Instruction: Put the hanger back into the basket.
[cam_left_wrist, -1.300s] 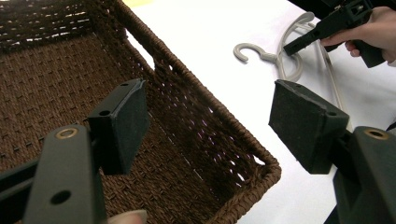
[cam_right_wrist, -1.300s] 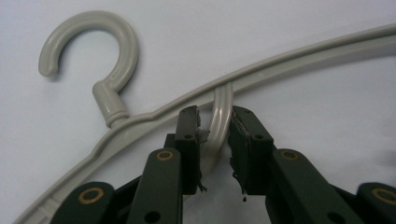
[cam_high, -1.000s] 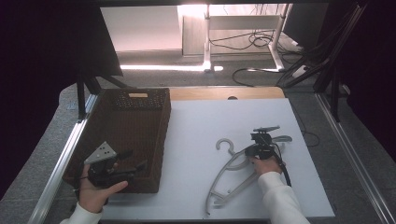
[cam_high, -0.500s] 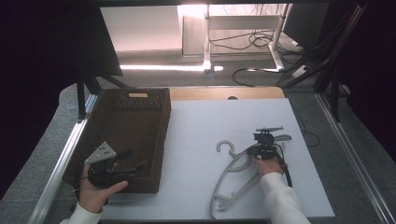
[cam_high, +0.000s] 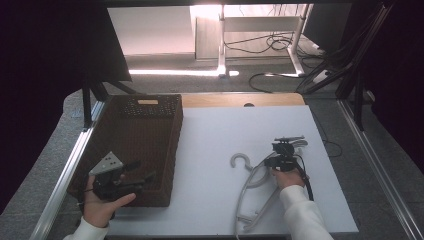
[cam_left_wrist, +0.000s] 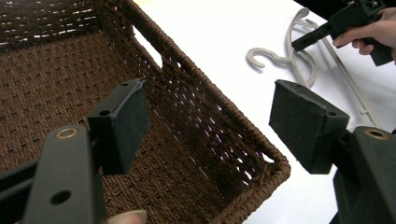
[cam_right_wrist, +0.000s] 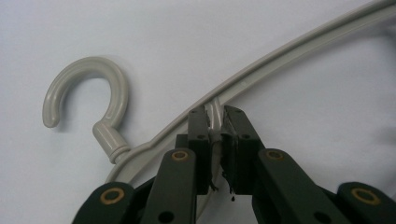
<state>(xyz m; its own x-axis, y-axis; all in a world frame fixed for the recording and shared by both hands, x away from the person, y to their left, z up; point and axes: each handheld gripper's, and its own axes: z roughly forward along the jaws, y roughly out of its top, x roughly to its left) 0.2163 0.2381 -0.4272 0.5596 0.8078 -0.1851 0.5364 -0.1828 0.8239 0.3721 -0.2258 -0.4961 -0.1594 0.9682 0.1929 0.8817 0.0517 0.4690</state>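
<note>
High view, lower left: my left gripper (cam_high: 145, 177) sits in my left hand (cam_high: 102, 202) at the near end of the brown basket (cam_high: 150, 112), which fills the left side of the white table (cam_high: 215, 130). Left gripper view shows my two pads (cam_left_wrist: 128, 121) spread wide with nothing between them, one over the basket's woven floor, the other past its near corner, over the table.

Right of centre in the high view lies the grey hanger (cam_high: 252, 192), flat on the table, hook toward the upper left, well apart from the basket. My right gripper (cam_high: 267, 162) is at lower right, tips on the hanger just beside the hook, my right hand (cam_high: 287, 177) behind it. Right gripper view: my jaws have just been closing and now stand narrow, my pads (cam_right_wrist: 198, 135) pinching a thin grey bar of the hanger (cam_right_wrist: 280, 56); the hook curls at the upper left of that frame
</note>
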